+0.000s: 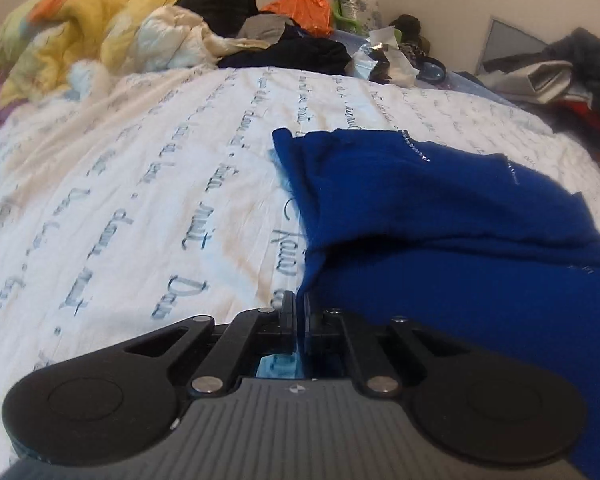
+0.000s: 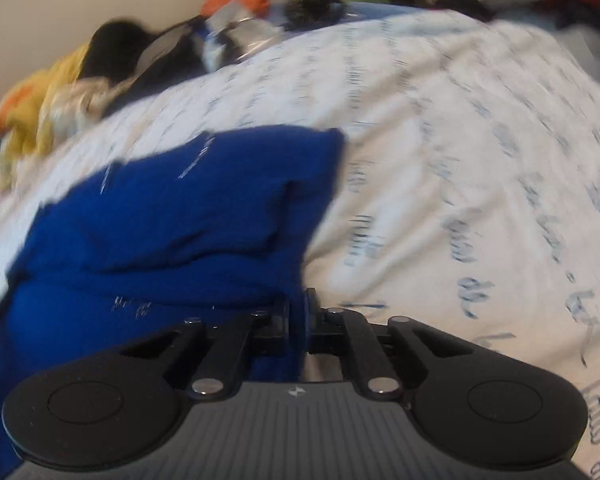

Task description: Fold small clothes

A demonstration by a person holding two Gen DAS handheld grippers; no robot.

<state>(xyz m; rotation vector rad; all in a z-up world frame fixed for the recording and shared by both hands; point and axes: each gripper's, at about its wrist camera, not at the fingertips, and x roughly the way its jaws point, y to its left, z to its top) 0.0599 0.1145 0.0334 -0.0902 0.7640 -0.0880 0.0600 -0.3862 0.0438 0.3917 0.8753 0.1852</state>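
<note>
Between your two grippers, the blue garment point(image 1: 440, 216) lies partly doubled over on the white script-printed bedsheet point(image 1: 140, 184). Your left gripper point(image 1: 298, 312) pinches its near left edge; your right gripper point(image 2: 299, 312) pinches the other edge. Motion blur smears the right view. Behind, a yellow quilt point(image 1: 84, 28) and dark clothes point(image 1: 288, 54) crowd the wall.
</note>
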